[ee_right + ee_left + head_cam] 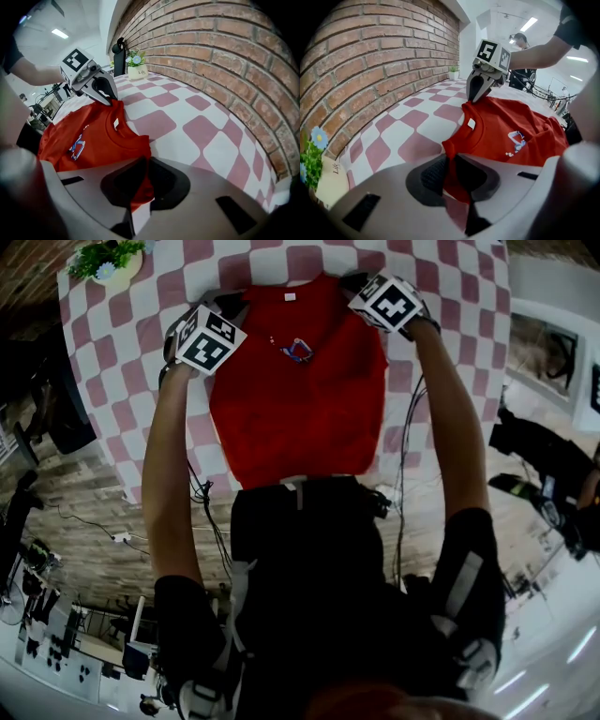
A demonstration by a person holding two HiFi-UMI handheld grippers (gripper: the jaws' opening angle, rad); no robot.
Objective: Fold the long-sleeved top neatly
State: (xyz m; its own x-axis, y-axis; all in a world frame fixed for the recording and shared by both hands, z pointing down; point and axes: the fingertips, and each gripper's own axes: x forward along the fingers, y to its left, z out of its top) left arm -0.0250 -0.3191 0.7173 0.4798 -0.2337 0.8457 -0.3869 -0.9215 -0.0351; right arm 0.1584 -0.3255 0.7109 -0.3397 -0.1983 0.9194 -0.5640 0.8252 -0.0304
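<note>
Red top (298, 399) — one, left tool (449, 174) pinching one corner, right tool (140, 180) the other.

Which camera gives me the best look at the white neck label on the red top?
The left gripper view: the neck label sits near centre, large and unobstructed, inside the collar of the red top. The right gripper view shows it smaller; the head view shows only a tiny white speck.
</note>
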